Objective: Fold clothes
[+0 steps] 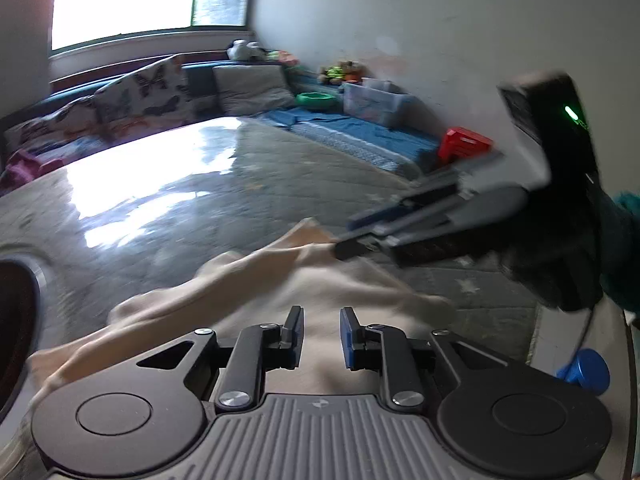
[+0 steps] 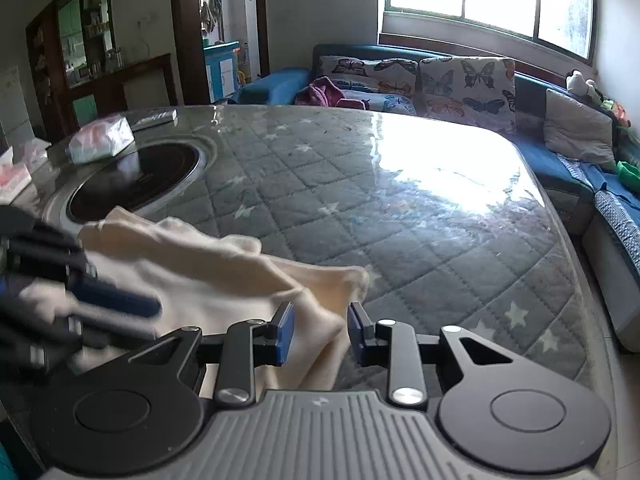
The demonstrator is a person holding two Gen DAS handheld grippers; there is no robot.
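Observation:
A cream garment (image 1: pixel 280 280) lies crumpled on the near part of the table, blurred by motion in the left wrist view. My left gripper (image 1: pixel 322 334) hangs open just above its middle, with cloth showing under the gap. My right gripper (image 1: pixel 352 234) comes in from the right at the garment's far corner. In the right wrist view the cream garment (image 2: pixel 208 272) runs toward the camera, and a fold of it lies in the gap of my open right gripper (image 2: pixel 320 328). The left gripper (image 2: pixel 148 320) is a blur at the left over the cloth.
The table (image 2: pixel 360 208) has a grey quilted star cover under glossy glass. A round black hob (image 2: pixel 136 180) is set into it, with tissue packs (image 2: pixel 100 140) and a remote (image 2: pixel 154 118) behind. A sofa with butterfly cushions (image 2: pixel 440 76) lines the far side. A blue object (image 1: pixel 588 370) sits at the right edge.

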